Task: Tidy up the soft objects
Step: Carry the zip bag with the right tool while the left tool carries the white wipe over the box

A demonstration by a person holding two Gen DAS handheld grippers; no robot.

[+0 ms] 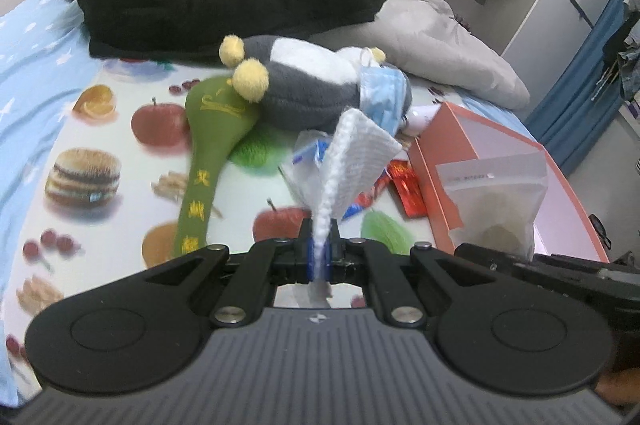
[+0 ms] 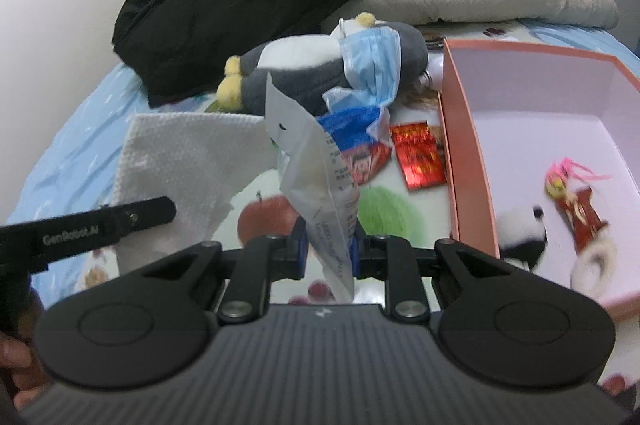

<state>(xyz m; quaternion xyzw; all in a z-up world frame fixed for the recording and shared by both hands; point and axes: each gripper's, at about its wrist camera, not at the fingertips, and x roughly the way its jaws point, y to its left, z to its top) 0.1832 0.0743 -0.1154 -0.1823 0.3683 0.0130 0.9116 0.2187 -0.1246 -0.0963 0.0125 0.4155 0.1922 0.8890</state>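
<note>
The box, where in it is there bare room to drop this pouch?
The box floor is bare along its far half, behind the pink-haired doll and panda, which crowd the near end. Outside, the wrappers and penguin crowd the sheet beside its left wall.

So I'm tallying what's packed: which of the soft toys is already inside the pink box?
The small black-and-white panda plush lies inside the pink box. The grey penguin plush, wearing a blue mask, still lies on the bed outside it.
</note>
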